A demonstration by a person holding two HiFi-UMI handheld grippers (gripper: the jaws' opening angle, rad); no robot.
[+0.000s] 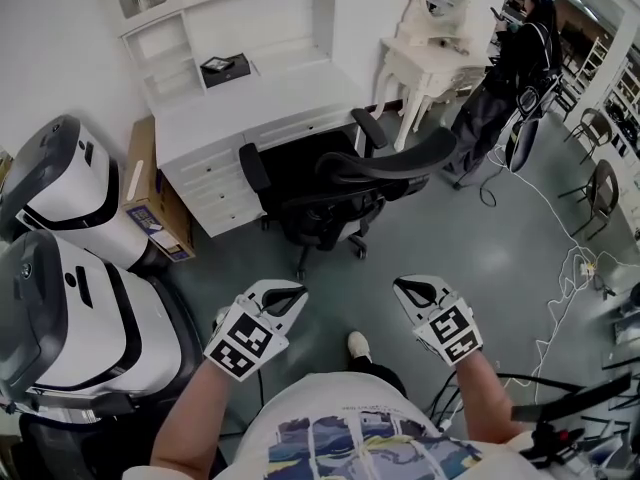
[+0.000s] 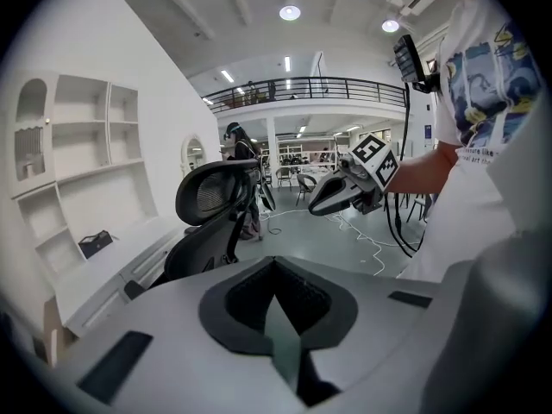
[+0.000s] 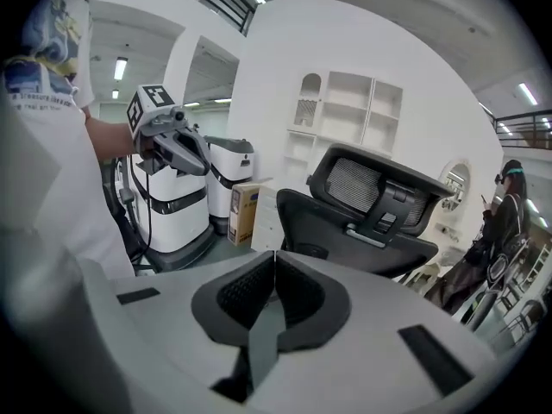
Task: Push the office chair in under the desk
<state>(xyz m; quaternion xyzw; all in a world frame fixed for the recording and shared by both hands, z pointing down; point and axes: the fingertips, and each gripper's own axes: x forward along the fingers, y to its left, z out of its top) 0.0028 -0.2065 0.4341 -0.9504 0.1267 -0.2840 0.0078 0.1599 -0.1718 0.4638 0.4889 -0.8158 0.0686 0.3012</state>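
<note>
A black mesh office chair (image 1: 335, 183) stands in front of the white desk (image 1: 255, 103), its seat partly under the desktop and its backrest toward me. My left gripper (image 1: 289, 299) and right gripper (image 1: 411, 290) hang side by side above the grey floor, well short of the chair, both shut with nothing between the jaws. In the left gripper view the chair (image 2: 211, 210) is ahead to the left and the right gripper (image 2: 321, 203) floats at centre. The right gripper view has the chair's backrest (image 3: 375, 210) close ahead, with the left gripper (image 3: 200, 161) to its left.
Two large white machines (image 1: 70, 268) stand at the left, a cardboard box (image 1: 150, 203) beside the desk's drawers. A white dressing table (image 1: 430, 58), a person (image 1: 525, 48) and spare chairs (image 1: 600, 188) are at the right. Cables (image 1: 560, 258) trail over the floor.
</note>
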